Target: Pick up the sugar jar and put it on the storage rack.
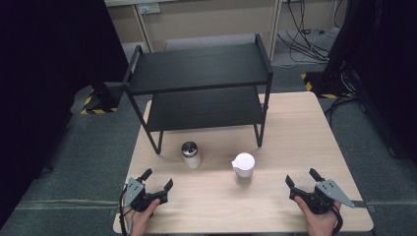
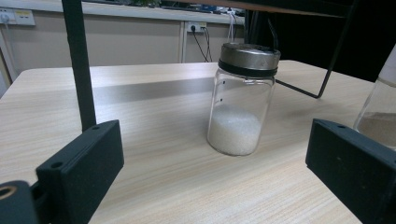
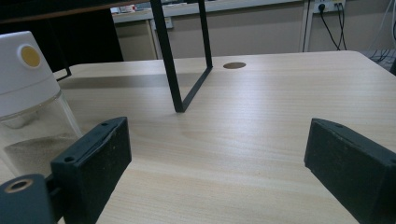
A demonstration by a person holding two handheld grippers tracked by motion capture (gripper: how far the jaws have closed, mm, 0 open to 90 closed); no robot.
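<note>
A glass jar with a metal lid [image 1: 191, 154] holding white grains stands on the wooden table [image 1: 295, 128], in front of a black two-tier shelf rack [image 1: 201, 83]. To its right stands a glass jar with a white cap [image 1: 244, 168] holding brownish powder. My left gripper [image 1: 157, 179] rests open near the table's front left corner, with the metal-lid jar [image 2: 242, 100] ahead between its spread jaws and apart from them. My right gripper [image 1: 301, 176] is open at the front right; the white-capped jar [image 3: 29, 102] stands just beyond its left jaw.
The rack's thin black legs [image 3: 173, 60] stand on the table ahead of both grippers. A small round hole [image 3: 234, 65] marks the table's far side. Cables [image 1: 305, 34] and black equipment lie on the floor beyond the table.
</note>
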